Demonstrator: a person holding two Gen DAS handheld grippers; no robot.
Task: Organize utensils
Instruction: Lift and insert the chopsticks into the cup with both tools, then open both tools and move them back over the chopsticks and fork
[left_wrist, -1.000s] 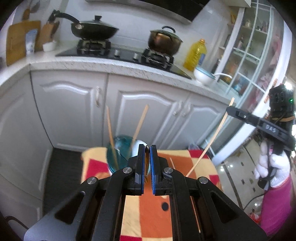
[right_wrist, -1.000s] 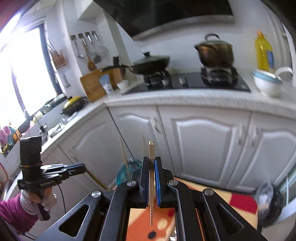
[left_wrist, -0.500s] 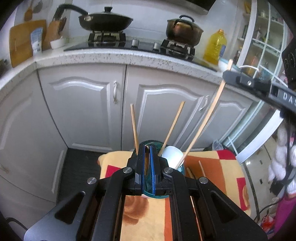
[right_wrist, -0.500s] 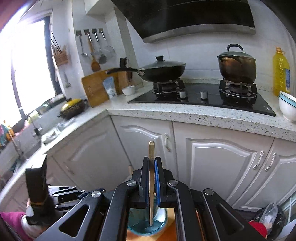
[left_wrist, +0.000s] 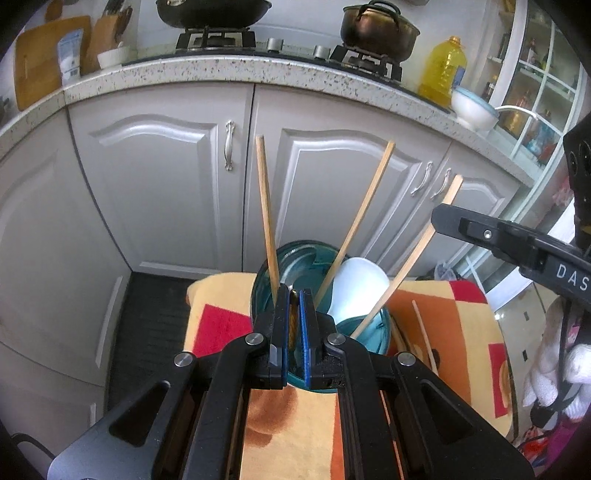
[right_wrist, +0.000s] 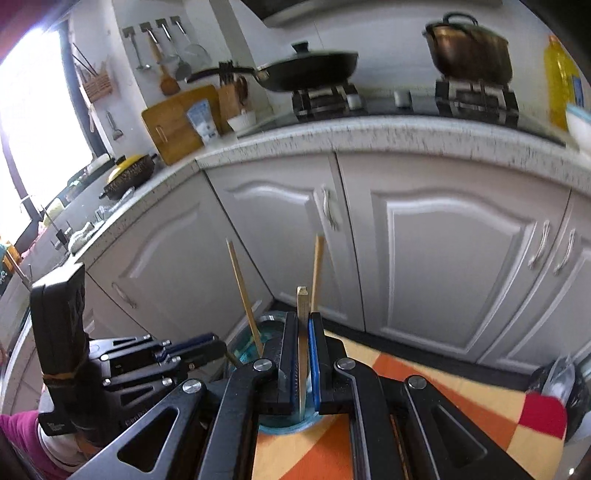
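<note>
Left wrist view
Left gripper (left_wrist: 294, 321): black two-finger tool with blue pads, jaws clenched on a thin brownish wooden piece (left_wrist: 293, 319) that shows in the narrow gap; it hangs right over the holder.
Utensil holder: a round teal glass bowl (left_wrist: 376, 332) standing on an orange, red and yellow patterned cloth (left_wrist: 295, 424).
In the bowl: a white ceramic spoon (left_wrist: 354, 288) and two pale wooden chopsticks (left_wrist: 266, 206), leaning apart.
Right gripper (left_wrist: 445, 218): comes in from the right, held by a white-gloved hand (left_wrist: 576, 365); it grips a third wooden chopstick (left_wrist: 406, 273) whose lower end reaches into the bowl.
Loose chopstick (left_wrist: 424, 336): lies on the cloth just right of the bowl.

Right wrist view
Right gripper (right_wrist: 303, 350): jaws closed tight on the upright chopstick (right_wrist: 303, 299), tip down over the teal bowl (right_wrist: 266, 325).
Left gripper (right_wrist: 207, 341): beside the bowl on the left, tips pressed together.
Behind: white cabinet doors (right_wrist: 443, 251) under a speckled stone counter (right_wrist: 369, 136).
</note>
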